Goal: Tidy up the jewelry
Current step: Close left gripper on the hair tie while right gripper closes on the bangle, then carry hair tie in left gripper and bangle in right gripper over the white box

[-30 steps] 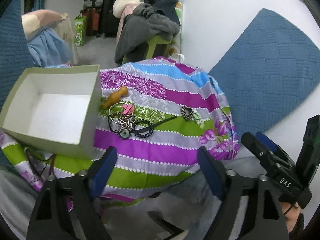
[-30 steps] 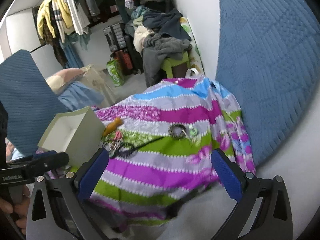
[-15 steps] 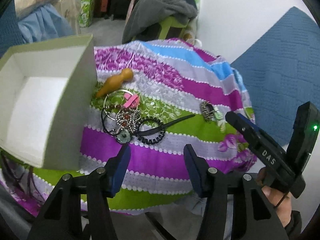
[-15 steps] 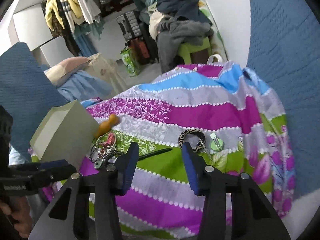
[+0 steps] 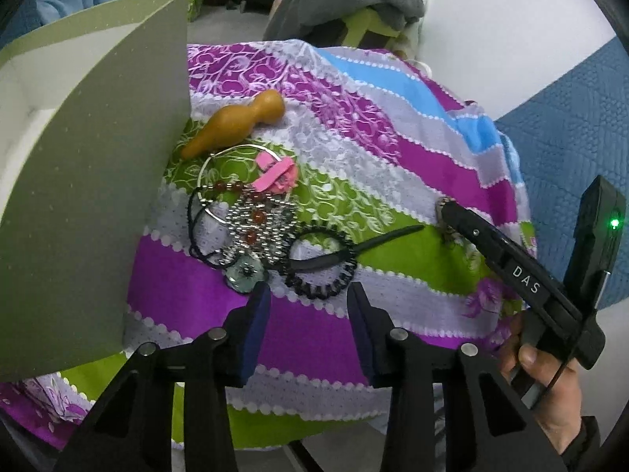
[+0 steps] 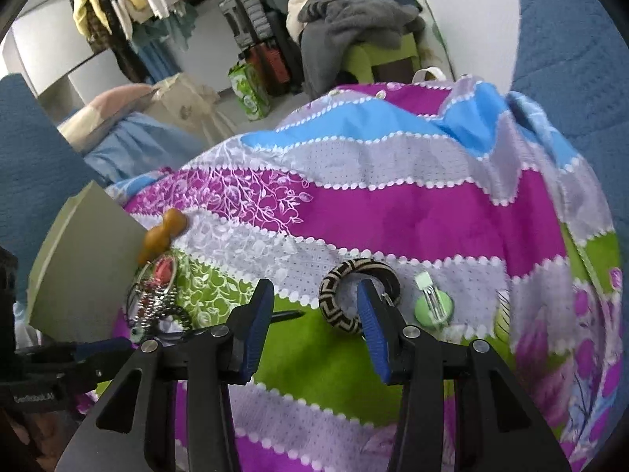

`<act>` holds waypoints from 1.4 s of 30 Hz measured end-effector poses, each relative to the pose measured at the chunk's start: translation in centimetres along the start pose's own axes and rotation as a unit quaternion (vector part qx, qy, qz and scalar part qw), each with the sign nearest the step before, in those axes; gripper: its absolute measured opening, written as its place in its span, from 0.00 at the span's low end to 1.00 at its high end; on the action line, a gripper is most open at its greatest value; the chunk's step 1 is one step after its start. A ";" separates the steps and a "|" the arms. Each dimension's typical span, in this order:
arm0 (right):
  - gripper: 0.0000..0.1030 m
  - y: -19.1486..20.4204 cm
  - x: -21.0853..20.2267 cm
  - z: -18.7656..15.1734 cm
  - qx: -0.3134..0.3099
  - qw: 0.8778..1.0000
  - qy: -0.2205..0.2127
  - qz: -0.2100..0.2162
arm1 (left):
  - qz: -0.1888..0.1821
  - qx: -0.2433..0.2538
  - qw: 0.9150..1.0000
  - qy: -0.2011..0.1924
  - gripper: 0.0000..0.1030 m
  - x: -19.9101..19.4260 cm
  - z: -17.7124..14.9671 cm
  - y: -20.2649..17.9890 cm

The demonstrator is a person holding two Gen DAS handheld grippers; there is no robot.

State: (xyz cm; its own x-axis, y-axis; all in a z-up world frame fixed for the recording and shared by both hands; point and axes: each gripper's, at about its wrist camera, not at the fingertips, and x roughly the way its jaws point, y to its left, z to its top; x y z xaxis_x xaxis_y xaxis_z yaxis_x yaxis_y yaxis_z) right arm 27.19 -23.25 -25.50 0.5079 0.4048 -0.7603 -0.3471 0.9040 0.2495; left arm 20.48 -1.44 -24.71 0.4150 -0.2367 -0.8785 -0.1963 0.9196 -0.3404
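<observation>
A striped cloth (image 5: 393,149) lies under both grippers. A grey-green box (image 5: 90,212) stands to the left of the left gripper (image 5: 308,295), whose jaws are closing on nothing, the tangled jewelry pile (image 5: 255,228) and black coil hair tie (image 5: 320,263) just ahead. The right gripper (image 6: 314,299) is part-open and empty, with one fingertip (image 6: 363,295) in front of a patterned bangle (image 6: 354,295), and green hair clips (image 6: 432,303) to its right.

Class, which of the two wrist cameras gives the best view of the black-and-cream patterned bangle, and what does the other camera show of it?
The right wrist view: the patterned bangle lies close and sharp on the striped cloth, one blue finger crossing its ring. In the left wrist view only a sliver shows behind the other gripper's tip.
</observation>
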 end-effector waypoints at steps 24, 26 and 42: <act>0.07 0.1 2.4 -0.1 0.002 0.998 0.059 -0.038 | 0.031 0.011 0.999 -0.028 0.16 2.6 0.6 -0.7; 0.06 0.3 1.8 0.0 0.005 0.998 0.051 -0.027 | 0.033 0.015 0.999 -0.027 0.08 2.7 0.6 -0.6; 0.07 3.4 -3.2 -1.1 0.006 1.000 0.027 -0.014 | 0.021 0.054 0.998 -0.020 0.07 -1.8 -0.1 -1.9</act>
State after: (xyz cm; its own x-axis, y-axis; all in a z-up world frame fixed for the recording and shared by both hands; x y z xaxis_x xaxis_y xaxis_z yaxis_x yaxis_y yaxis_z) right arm 23.49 -21.57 -22.92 0.4737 0.3711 -0.7987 -0.3236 0.9168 0.2340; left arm 20.03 -2.77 -22.57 0.4444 -0.1871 -0.8761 -0.1175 0.9573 -0.2640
